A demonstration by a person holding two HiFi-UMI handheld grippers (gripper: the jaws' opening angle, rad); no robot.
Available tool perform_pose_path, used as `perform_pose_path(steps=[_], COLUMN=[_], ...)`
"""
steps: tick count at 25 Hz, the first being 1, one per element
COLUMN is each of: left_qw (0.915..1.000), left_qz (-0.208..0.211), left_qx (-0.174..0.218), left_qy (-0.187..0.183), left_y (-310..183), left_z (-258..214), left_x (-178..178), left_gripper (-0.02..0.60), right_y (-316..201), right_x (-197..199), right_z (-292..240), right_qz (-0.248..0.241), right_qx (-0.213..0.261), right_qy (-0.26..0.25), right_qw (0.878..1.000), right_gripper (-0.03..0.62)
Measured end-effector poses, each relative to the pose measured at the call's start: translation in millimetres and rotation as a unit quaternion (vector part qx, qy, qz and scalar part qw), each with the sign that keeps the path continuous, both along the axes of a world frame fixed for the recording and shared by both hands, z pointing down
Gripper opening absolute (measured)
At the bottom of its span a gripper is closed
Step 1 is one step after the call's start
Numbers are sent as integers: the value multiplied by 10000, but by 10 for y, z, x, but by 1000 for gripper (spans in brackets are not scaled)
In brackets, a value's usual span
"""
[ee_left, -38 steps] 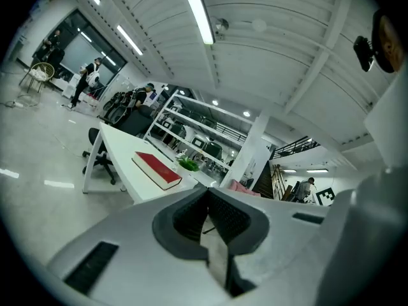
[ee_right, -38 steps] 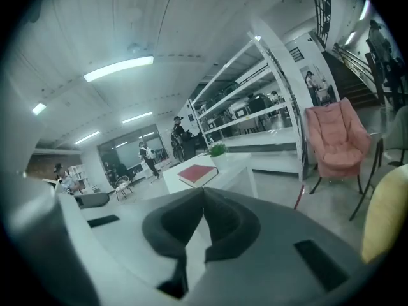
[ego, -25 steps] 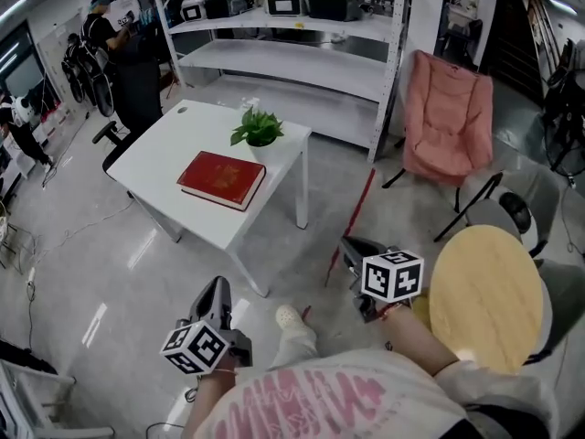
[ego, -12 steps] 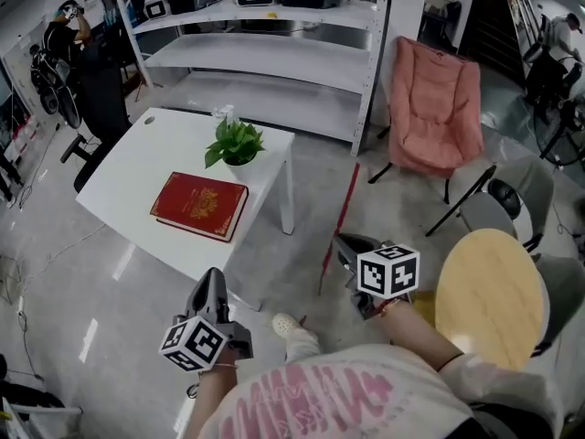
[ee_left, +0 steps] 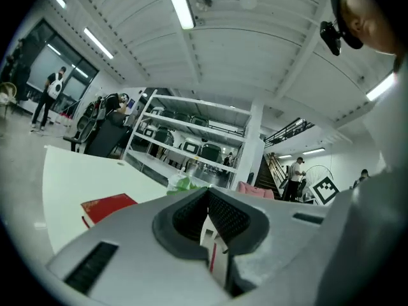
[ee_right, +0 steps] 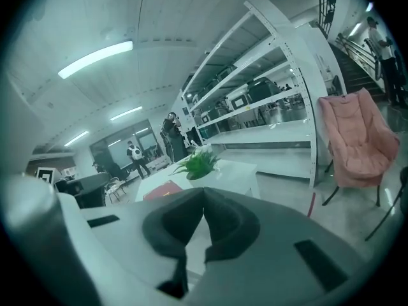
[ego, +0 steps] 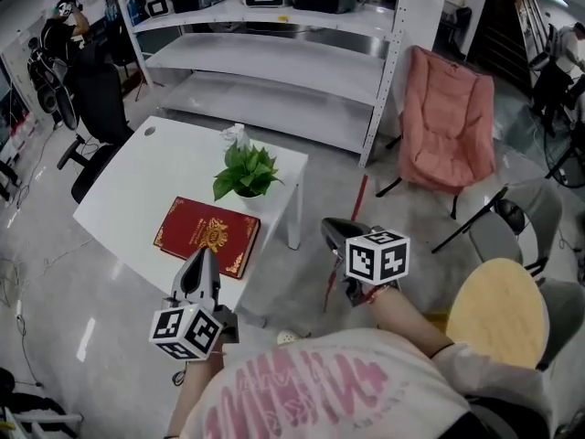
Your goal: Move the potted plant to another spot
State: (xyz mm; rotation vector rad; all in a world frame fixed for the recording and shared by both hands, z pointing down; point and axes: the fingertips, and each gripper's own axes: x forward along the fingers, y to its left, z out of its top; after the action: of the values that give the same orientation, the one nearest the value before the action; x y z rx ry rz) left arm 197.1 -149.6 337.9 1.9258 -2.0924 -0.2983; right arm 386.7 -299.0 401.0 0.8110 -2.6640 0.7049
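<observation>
Both the left gripper [ego: 200, 262] and right gripper [ego: 335, 230] had fingers shut on nothing, the potted plant [ego: 245, 172] well ahead on the worktop [ego: 128, 186]; it was probably light with floppy leaves, best gripped by the stiff pot.

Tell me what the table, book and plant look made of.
Table: white smooth top, likely laminate or painted board, faint sheen. Book: red hard cover, gold stamping, perhaps cloth or leatherette. Plant: green leaves, real or plastic unclear.
</observation>
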Motion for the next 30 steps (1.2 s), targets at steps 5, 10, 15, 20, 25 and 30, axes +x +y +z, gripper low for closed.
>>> perform_pose_path(steps=[5, 10, 15, 20, 25, 30], left_qw=[9991, 9972, 9959, 9939, 9923, 9890], left_qz=[-195, -295, -354, -447, -570, -783], left_qx=[-61, -151, -218, -372, -405, -295], left_qy=[375, 664, 803, 933, 1025, 1220], left_y=[-201, -355, -416, -460, -397, -337], left_z=[57, 144, 232, 434, 505, 580], left_x=[-415, -700, -836, -947, -1032, -1150], left_gripper=[3, 3, 3, 3, 3, 3], right_y=[-281, -492, -588, -648, -515, -532], right_x=[-366, -648, -817, -998, -1137, -1202], right_z=[-67, -44, 71, 207, 311, 578], right_qz=[-93, -169, -206, -292, -736, -950], right_qx=[24, -10, -153, -324, -433, -418], right_qy=[-44, -9, -4, -358, -669, -270], right_qw=[9999, 9999, 9997, 9984, 9941, 9942], right_gripper=[6, 6, 6, 6, 6, 6])
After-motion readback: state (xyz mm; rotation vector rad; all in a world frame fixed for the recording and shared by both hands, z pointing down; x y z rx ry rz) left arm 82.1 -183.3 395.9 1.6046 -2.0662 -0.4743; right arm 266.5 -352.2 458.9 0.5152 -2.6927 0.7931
